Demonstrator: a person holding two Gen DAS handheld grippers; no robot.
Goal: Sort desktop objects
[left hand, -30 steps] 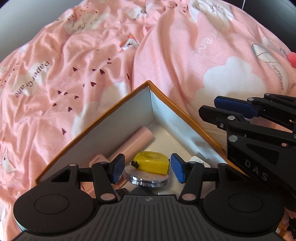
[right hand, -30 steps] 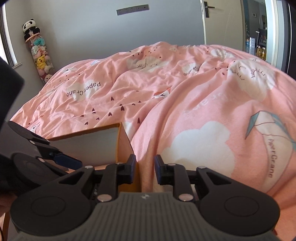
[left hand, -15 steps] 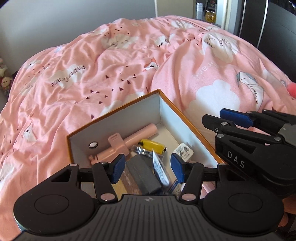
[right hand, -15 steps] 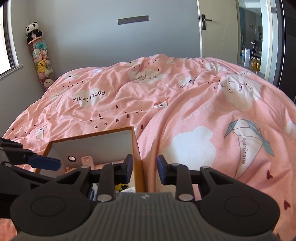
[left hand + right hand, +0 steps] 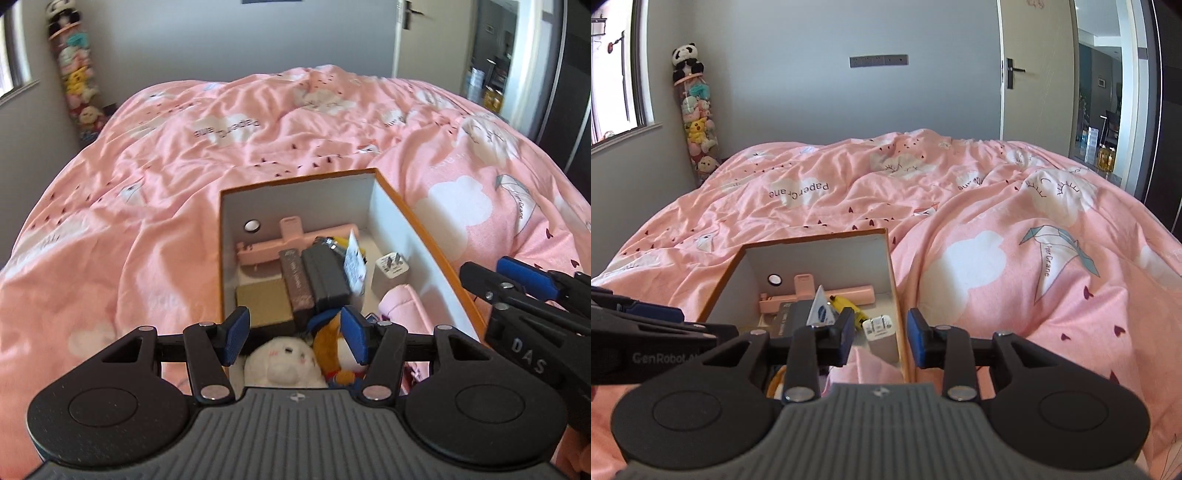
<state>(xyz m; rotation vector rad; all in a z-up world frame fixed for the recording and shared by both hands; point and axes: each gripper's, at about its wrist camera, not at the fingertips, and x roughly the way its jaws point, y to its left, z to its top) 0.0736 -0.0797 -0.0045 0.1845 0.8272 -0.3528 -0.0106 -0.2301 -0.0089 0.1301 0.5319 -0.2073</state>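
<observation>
Place: a bed covered by a pink quilt with white clouds and the words "PaperCrane".
Box: an open orange box with white inner walls; it lies on the quilt, in front of both grippers.
Things in the box: a pink stick lies along the far wall; a brown bar and a grey case lie side by side next to it; a yellow lighter is between the stick and a white charger; a white sachet stands tilted beside the grey case.
Near end of the box: a white plush and an orange toy lie close under the left gripper; a pink fabric thing is beside the charger.
Left gripper: its jaws stand wide apart above the plush and the orange toy; they clamp nothing.
Right gripper: its jaws are opening; the right wall of the box is seen between them, but the pads do not press on it.
Position of the grippers: the right gripper is at the right of the box, close beside the left one.
Room: a grey wall, a column of plush toys in the corner, a door at the right.
</observation>
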